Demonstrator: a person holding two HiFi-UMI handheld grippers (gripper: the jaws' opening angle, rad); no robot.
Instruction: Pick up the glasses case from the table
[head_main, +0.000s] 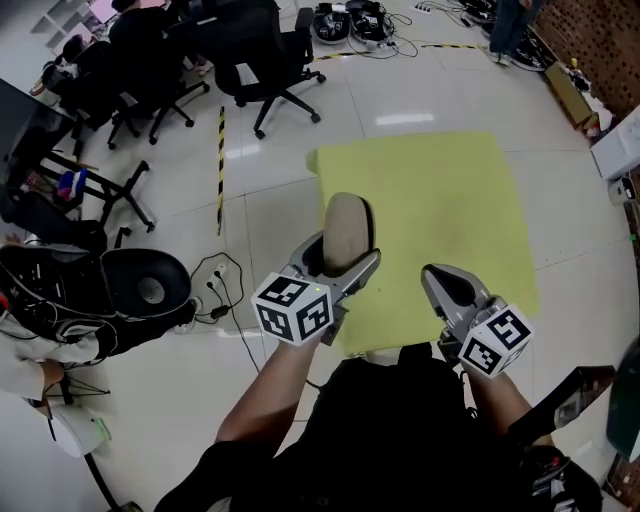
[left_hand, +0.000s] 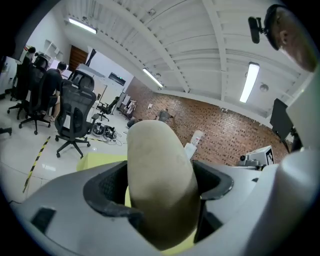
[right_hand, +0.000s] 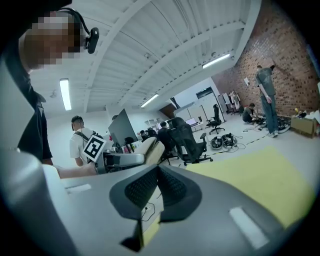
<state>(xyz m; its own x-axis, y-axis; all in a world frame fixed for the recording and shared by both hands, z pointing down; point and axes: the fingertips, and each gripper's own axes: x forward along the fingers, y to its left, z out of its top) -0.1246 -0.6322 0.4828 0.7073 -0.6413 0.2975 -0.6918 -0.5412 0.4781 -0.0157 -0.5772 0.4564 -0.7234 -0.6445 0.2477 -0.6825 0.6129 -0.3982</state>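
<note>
The left tongs (head_main: 338, 260) are clamped on the glasses case (head_main: 347, 225) above the yellow counter (head_main: 450, 190); a firm, level hold should prevent slipping. The right tongs (head_main: 447, 280) are together, empty.

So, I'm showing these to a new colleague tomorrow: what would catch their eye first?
The beige glasses case stands out, gripped upright in the left claw at the middle of the head view, over the near left part of the yellow-green table. To its right, the right claw is shut on nothing. Black office chairs stand on the pale floor at the upper left.
</note>
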